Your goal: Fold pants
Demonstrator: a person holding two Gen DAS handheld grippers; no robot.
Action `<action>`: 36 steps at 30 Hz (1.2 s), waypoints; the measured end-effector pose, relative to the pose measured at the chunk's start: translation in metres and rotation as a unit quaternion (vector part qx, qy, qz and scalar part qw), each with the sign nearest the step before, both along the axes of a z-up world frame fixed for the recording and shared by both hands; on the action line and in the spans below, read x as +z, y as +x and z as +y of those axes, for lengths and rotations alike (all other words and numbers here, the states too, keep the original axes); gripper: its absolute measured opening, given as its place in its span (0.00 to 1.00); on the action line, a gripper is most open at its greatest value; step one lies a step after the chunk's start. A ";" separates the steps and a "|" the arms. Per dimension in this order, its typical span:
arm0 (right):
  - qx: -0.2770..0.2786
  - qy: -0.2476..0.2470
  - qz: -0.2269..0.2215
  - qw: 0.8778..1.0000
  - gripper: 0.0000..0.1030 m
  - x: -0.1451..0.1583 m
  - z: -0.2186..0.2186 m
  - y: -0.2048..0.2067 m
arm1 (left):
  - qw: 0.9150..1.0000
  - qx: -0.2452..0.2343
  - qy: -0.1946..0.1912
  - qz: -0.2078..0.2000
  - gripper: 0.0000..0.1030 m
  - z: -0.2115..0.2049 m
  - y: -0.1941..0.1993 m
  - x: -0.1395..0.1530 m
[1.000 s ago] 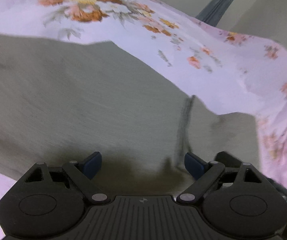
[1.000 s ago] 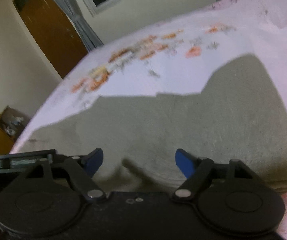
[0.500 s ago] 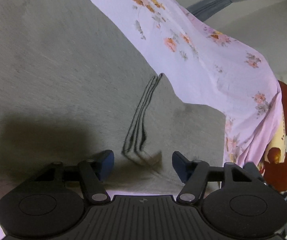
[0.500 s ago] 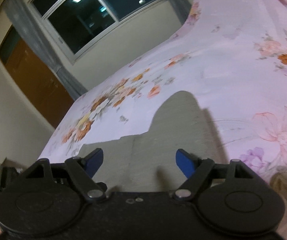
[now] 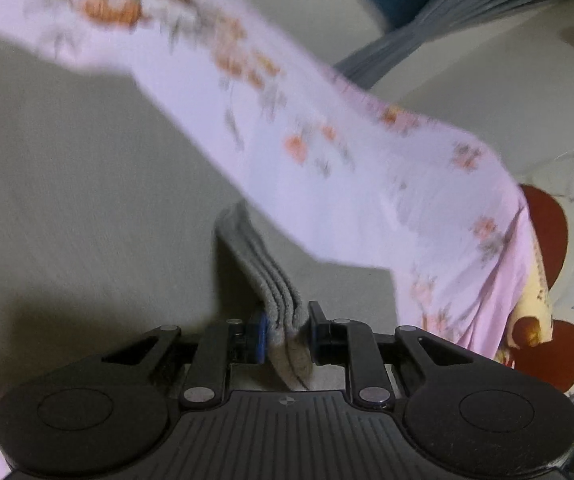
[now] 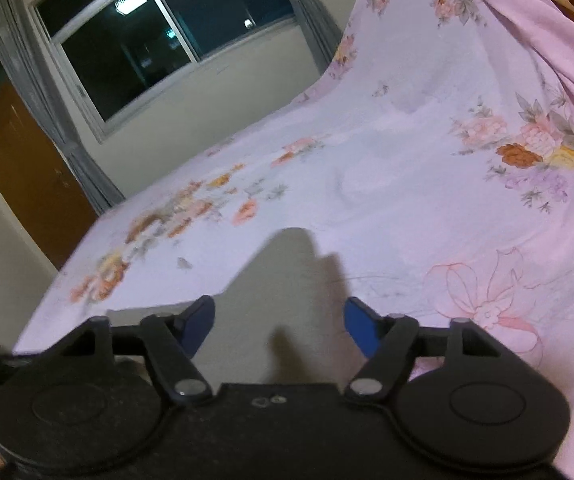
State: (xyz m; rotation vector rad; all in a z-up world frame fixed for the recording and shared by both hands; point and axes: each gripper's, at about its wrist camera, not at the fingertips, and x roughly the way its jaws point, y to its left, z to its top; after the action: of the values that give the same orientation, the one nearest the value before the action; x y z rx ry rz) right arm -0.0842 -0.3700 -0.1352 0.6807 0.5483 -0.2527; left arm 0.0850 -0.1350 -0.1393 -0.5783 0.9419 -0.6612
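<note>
Grey pants [image 5: 71, 184] lie spread on a bed with a pink floral sheet [image 5: 327, 152]. In the left wrist view my left gripper [image 5: 285, 330] is shut on a raised, layered edge of the pants [image 5: 271, 280], pinched between the blue pads. In the right wrist view my right gripper [image 6: 279, 324] is open and empty, held just above one narrow end of the pants [image 6: 287, 272], which runs between the two fingers.
The floral sheet [image 6: 407, 140] covers the bed and rises over pillows at the right. A red and yellow cushion [image 5: 543, 280] lies past the bed edge. A window [image 6: 159, 36], grey curtains and a brown door [image 6: 19, 172] stand beyond the bed.
My left gripper has shut on the folded edge of the pants that lay between its open fingers. My right gripper stays open and has moved little.
</note>
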 end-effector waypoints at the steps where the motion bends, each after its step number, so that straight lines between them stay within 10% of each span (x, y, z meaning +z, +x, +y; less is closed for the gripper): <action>1: 0.005 -0.003 0.005 1.000 0.60 -0.001 0.002 0.003 | 1.000 0.006 -0.001 -0.012 0.19 0.011 0.000 0.009; 7: 0.065 -0.025 0.027 0.997 0.54 -0.003 0.035 0.025 | 0.996 0.019 0.060 -0.062 0.19 0.065 0.002 0.027; 12: 0.117 -0.047 0.082 0.989 0.53 -0.023 0.071 0.051 | 0.989 -0.003 0.146 -0.021 0.20 0.063 0.013 -0.018; 20: 0.131 -0.075 0.094 0.984 0.53 -0.022 0.085 0.058 | 0.987 0.036 0.141 -0.062 0.25 0.080 0.005 0.007; 28: 0.169 -0.103 0.116 0.973 0.57 -0.024 0.100 0.085 | 0.978 -0.040 0.188 -0.077 0.25 0.031 0.016 0.004; 36: 0.161 -0.118 0.152 0.968 0.62 -0.036 0.090 0.136 | 0.981 -0.014 0.190 -0.025 0.25 0.004 0.058 -0.020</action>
State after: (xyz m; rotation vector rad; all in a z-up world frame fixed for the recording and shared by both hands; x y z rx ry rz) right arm 0.0521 -0.2805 -0.1711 0.3134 0.8968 -0.1137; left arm 0.1431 -0.1305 -0.1591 -0.2085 1.0003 -0.4994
